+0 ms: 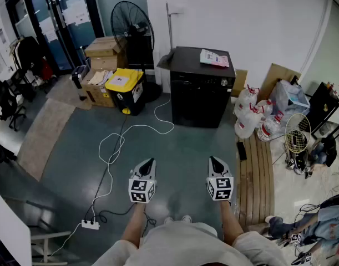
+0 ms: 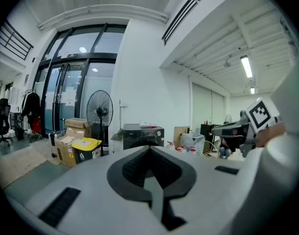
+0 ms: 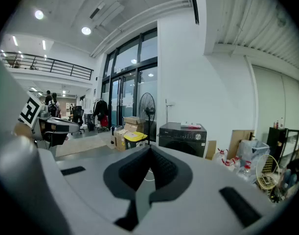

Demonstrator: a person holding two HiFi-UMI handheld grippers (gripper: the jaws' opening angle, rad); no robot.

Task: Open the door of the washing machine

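Note:
The black washing machine stands against the white wall across the floor, its door closed, with a pink-and-white packet on its top. It also shows small and far off as the washing machine in the left gripper view and the washing machine in the right gripper view. My left gripper and right gripper are held side by side in front of me, well short of the machine, both pointing towards it. Each has its jaws together with nothing between them: the left gripper and the right gripper.
A white cable runs over the floor to a power strip. A yellow-lidded bin, cardboard boxes and a standing fan are left of the machine. Water bottles and wooden slats lie to the right.

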